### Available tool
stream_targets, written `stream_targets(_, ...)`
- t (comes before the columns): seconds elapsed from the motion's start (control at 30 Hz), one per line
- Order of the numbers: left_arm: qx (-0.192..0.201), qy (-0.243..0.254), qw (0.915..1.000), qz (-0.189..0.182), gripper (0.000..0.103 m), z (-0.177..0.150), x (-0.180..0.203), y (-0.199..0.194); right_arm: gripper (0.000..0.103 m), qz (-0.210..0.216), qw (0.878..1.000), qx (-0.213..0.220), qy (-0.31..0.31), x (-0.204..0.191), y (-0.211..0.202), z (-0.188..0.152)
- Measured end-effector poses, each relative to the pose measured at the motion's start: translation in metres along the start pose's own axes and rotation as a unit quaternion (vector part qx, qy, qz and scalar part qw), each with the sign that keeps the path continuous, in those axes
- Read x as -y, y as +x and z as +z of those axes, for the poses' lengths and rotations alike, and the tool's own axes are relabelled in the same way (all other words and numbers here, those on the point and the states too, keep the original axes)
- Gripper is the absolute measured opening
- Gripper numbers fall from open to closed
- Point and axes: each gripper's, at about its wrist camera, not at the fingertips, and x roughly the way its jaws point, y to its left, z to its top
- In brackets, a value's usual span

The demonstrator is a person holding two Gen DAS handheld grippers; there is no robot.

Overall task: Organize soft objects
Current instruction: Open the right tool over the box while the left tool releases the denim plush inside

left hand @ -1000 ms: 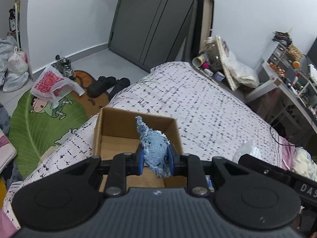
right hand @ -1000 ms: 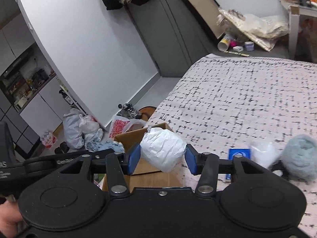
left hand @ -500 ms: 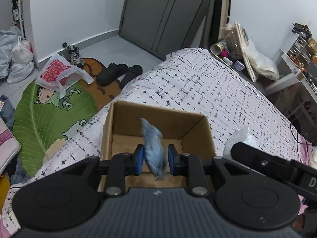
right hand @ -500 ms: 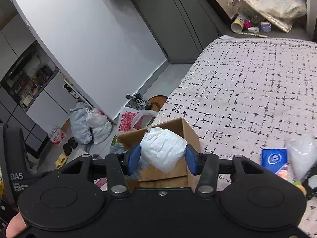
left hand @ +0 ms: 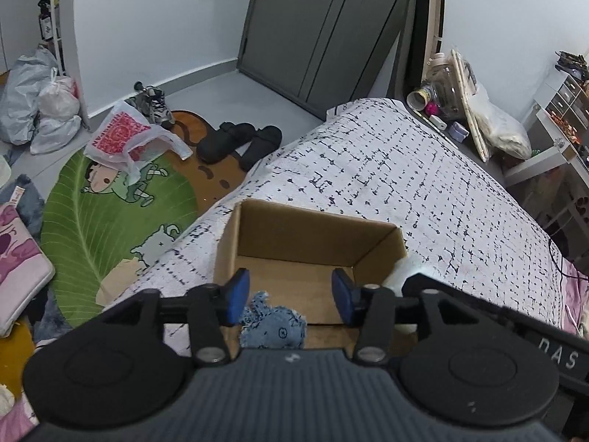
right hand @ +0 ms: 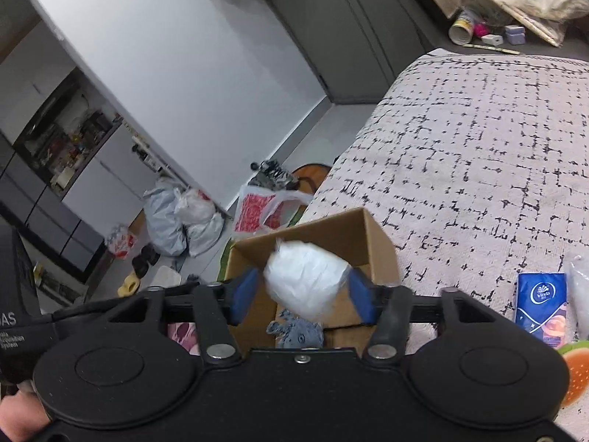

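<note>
Bedroom; bed (left hand: 423,184) spread with a black-and-white patterned cover. Cardboard box (left hand: 305,232), open-topped, set at the bed's near corner, judged the collecting point for soft items.

Item one: denim scrap (left hand: 272,326), frayed, lying inside the box at its near wall; long axis cannot be told, the piece being partly hidden. Left gripper (left hand: 291,296) held above it, jaws opening, pads clear of the cloth: released.

Item two: white wadded bundle (right hand: 307,280), egg-shaped, long axis roughly across the jaws, poised over the box opening. Right gripper (right hand: 302,296) jaws opening; left pad parted from it, right pad seemingly touching, so the bundle is judged freed to drop.
</note>
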Motion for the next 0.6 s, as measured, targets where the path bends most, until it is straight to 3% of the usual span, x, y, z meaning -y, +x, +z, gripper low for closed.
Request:
stream_targets(0.03,0.002,0.000,1.0000,0.004,0.055,-0.001,0.000,-0.003,0.063,-0.001,1.000,-0.001,-0.003,-0.001,-0.001,0.000)
stream_targets(0.13,0.008,-0.002,0.9999,0.013,0.075,-0.003,0.000,-0.012,0.067,-0.005,1.000,-0.001,-0.006,-0.003,-0.011,-0.001)
stream_targets(0.2,0.015,-0.002,0.9997,0.019,0.081,-0.005,0.001,-0.019,0.071,-0.008,1.000,-0.002,-0.010,-0.004,-0.019,-0.002)
stream_targets(0.6,0.038,0.011,0.9991,0.014,0.101,-0.022,0.024,-0.065,0.092,-0.054,0.998,0.019,-0.041,0.000,-0.088,0.002)
